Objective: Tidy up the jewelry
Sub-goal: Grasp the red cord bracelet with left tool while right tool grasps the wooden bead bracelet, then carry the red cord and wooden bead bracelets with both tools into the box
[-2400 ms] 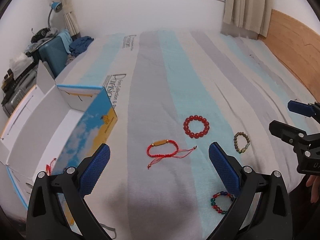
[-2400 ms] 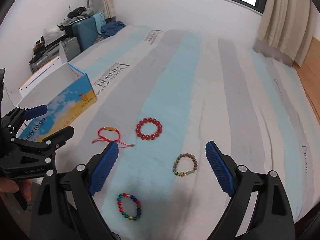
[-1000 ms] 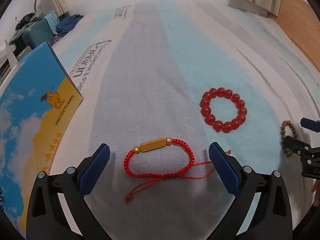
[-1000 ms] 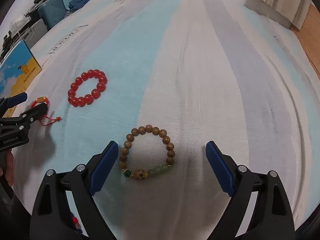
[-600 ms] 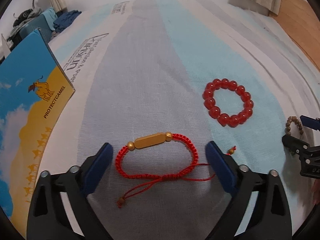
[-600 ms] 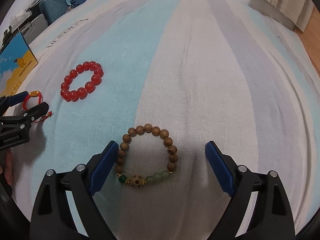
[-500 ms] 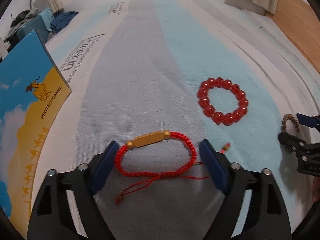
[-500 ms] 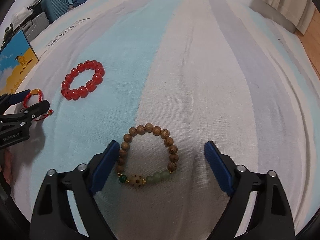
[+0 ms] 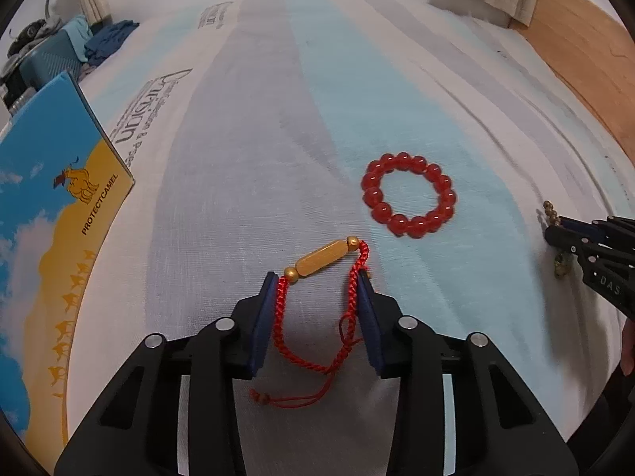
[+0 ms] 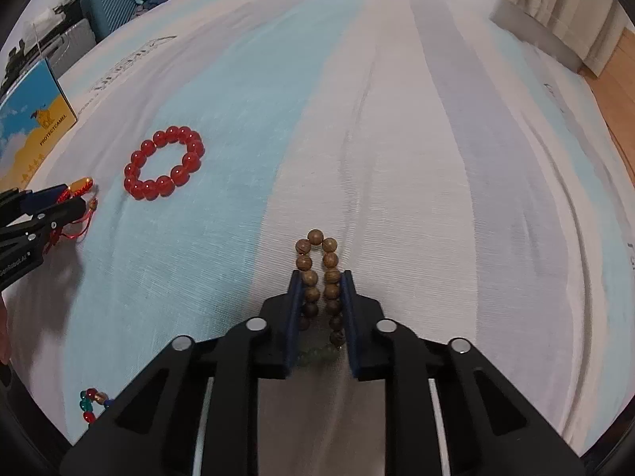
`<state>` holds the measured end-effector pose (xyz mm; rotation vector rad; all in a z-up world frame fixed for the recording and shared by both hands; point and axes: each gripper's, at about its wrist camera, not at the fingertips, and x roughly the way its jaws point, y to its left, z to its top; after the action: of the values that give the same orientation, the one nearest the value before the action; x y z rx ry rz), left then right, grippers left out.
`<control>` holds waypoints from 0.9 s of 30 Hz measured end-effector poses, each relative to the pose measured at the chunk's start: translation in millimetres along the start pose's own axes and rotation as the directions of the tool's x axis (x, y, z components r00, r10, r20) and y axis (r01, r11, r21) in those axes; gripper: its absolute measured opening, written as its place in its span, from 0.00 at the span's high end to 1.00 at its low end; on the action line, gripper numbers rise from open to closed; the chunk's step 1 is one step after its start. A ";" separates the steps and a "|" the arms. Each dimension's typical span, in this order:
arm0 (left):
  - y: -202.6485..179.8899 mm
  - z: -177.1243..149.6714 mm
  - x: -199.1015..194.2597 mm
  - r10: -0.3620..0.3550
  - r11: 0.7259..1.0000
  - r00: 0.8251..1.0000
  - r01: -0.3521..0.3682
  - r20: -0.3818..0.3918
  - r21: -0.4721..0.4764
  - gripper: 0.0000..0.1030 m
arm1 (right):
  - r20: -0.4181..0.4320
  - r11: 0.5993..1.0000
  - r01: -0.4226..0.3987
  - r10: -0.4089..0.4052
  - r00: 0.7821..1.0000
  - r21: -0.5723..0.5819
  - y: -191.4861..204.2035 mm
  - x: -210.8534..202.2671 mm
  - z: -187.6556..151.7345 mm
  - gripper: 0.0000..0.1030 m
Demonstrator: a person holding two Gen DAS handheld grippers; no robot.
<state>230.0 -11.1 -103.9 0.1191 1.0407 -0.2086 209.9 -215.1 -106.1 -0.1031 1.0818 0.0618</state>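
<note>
On the striped bed sheet (image 9: 254,127), a red cord bracelet with a gold tube bead (image 9: 321,257) lies squeezed narrow between the blue pads of my left gripper (image 9: 317,281), whose jaws are closing on it. My right gripper (image 10: 319,277) is likewise closing, its pads pressing both sides of a brown wooden bead bracelet (image 10: 316,238). Between the two grippers a red bead bracelet (image 9: 398,222) lies loose on the sheet. The right gripper (image 9: 555,234) shows at the right edge of the left wrist view, and the left gripper (image 10: 79,198) at the left edge of the right wrist view.
A blue and yellow cardboard box (image 9: 47,218) stands at the left on the bed. A multicoloured bead bracelet (image 10: 89,404) lies near the bed's front edge. A teal suitcase (image 10: 107,12) and clutter stand beyond the bed's far left, curtains (image 10: 567,8) at far right.
Both grippers came down over their bracelets and their jaws drew in from wide apart. The cord bracelet and the wooden bead bracelet are now pinched into narrow loops.
</note>
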 end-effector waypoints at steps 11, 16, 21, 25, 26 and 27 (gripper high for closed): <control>-6.6 0.8 -24.5 -0.012 1.000 1.000 0.012 0.027 0.010 0.70 | 0.044 1.000 0.004 -0.006 0.999 0.028 -10.4 -26.6 -0.4 0.84; -6.6 -0.6 -35.8 -0.019 1.000 0.999 0.019 0.033 0.005 0.70 | 0.069 0.999 0.000 -0.003 0.998 0.033 -9.1 -40.7 0.7 0.84; -6.4 -0.9 -54.0 -0.020 1.000 0.998 0.020 0.053 0.004 0.70 | 0.096 1.000 -0.004 0.001 0.995 0.029 -4.2 -58.2 3.2 0.84; -3.3 -0.1 -73.3 -0.011 1.000 0.997 0.011 0.077 0.003 0.70 | 0.120 1.000 -0.004 0.001 0.993 0.025 1.1 -74.0 6.4 0.84; -2.7 -0.3 -77.9 -0.008 1.000 0.997 0.008 0.083 0.002 0.70 | 0.127 1.000 -0.004 0.001 0.992 0.023 3.0 -78.9 7.2 0.84; -1.5 -0.2 -82.0 -0.005 1.000 0.996 0.005 0.087 0.000 0.70 | 0.131 1.000 -0.005 0.002 0.991 0.021 4.7 -81.7 8.1 0.84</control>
<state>189.5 -3.1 -33.1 0.1063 0.9543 -0.2167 178.2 -209.4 -30.4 -0.0766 0.9508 0.0592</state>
